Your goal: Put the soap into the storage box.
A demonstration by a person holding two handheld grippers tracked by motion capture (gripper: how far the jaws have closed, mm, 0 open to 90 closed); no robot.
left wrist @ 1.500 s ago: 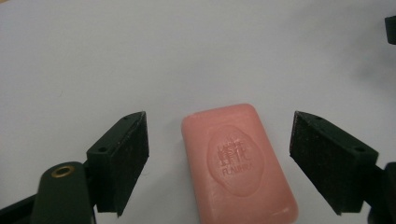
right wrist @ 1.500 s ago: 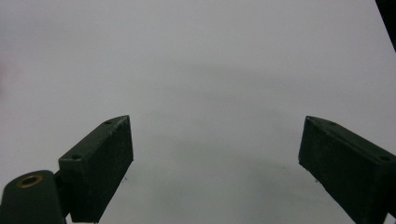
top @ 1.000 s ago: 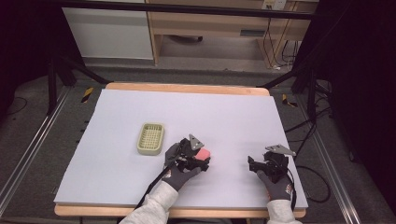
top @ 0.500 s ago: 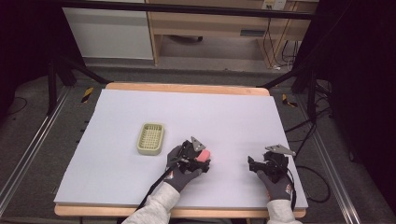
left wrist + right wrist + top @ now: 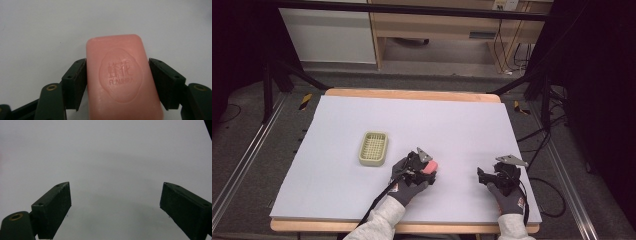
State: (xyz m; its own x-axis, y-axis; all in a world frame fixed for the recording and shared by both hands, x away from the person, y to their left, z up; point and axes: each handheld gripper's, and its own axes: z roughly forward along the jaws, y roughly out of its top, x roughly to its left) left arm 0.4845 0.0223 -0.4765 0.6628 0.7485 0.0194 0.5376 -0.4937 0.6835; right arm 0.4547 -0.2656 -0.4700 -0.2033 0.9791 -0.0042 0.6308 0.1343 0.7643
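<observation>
Left gripper [image 5: 117, 75] clamps my smooth pink embossed soap bar [image 5: 121, 77]; right gripper [image 5: 115, 202] gapes over the matte tabletop [image 5: 462, 125], near a ribbed green tray [image 5: 373, 148].

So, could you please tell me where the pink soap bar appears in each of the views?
High view: the pink soap bar lies low, just left of centre, at the left tongs, right of the yellow tray.
Left gripper view: soap at centre and bottom, between both jaws.
Right gripper view: soap absent.
Shared landmark: the white tabletop.
</observation>
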